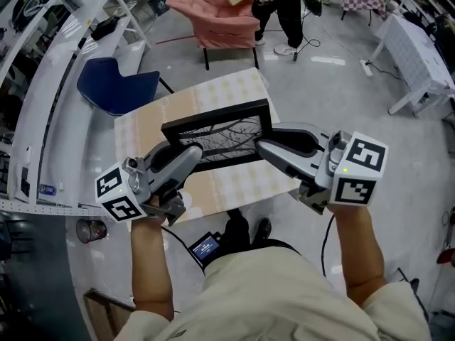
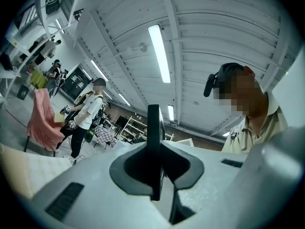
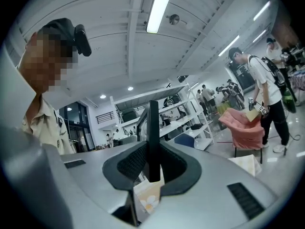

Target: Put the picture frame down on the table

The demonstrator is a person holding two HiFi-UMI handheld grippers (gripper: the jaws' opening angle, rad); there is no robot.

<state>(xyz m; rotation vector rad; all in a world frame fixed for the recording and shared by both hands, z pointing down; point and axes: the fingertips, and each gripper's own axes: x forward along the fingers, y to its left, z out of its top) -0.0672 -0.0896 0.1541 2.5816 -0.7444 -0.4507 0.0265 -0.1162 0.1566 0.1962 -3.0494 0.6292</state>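
A black picture frame (image 1: 220, 137) with a print of bare branches hangs just above a small table (image 1: 238, 87) covered in a pale checked cloth. My left gripper (image 1: 193, 153) is shut on the frame's left side and my right gripper (image 1: 261, 146) is shut on its right side. In the left gripper view the frame (image 2: 154, 137) stands edge-on between the dark pads of the left gripper (image 2: 155, 173). The right gripper view shows the same thin black edge (image 3: 153, 132) clamped in the right gripper (image 3: 152, 168), with checked cloth below it.
A pink armchair (image 1: 217, 13) stands beyond the table, and a person (image 1: 284, 6) stands next to it. A blue chair (image 1: 117, 84) and white shelving (image 1: 43, 84) are at the left. A white table (image 1: 419, 55) is at the far right.
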